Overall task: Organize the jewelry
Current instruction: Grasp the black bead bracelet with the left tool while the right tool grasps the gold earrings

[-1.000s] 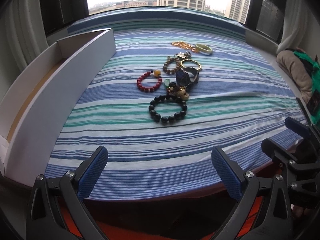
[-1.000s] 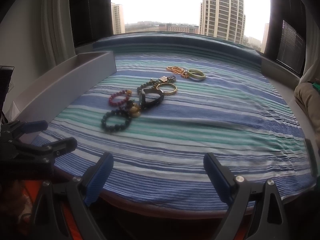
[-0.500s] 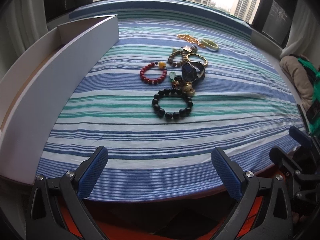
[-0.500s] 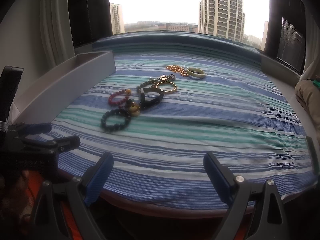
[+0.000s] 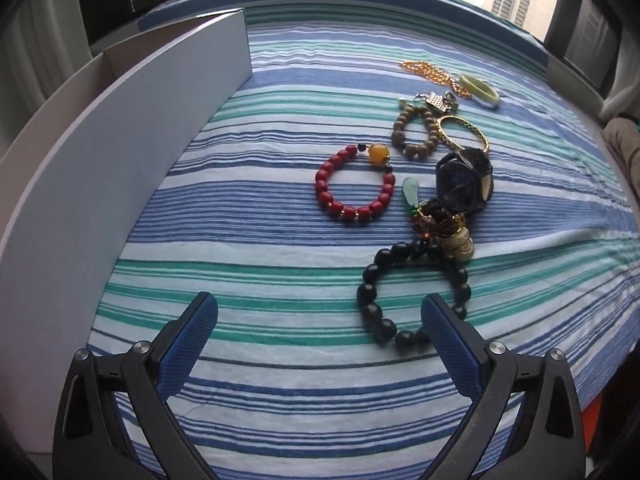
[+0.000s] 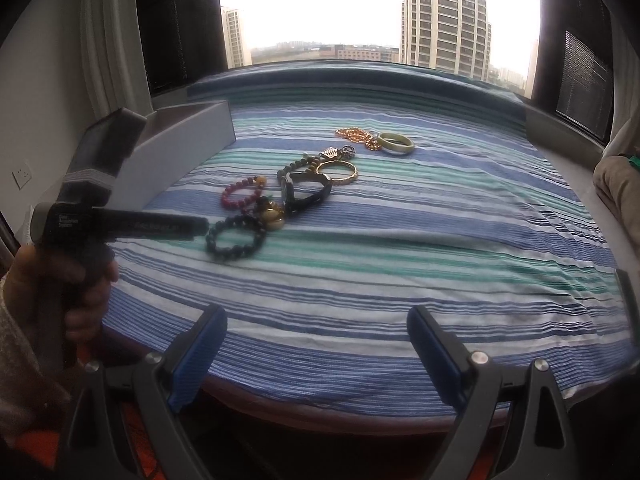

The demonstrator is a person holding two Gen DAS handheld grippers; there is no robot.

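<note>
- We held the left gripper [image 5: 318, 330] wide open and empty; its right pad [image 5: 448, 352] overlapped the near rim of the black bead bracelet [image 5: 408, 292].
- The jewelry lay in a loose line running away from us: black bead bracelet, red bead bracelet [image 5: 354, 184], watch [image 5: 464, 182], gold bangle [image 5: 464, 134], green ring [image 5: 478, 90].
- The white box [image 5: 120, 152] walled the left side; bare striped cloth [image 5: 240, 240] lay between.
- Our right gripper [image 6: 316, 344], open and empty, hovered at the cloth's near edge.
</note>
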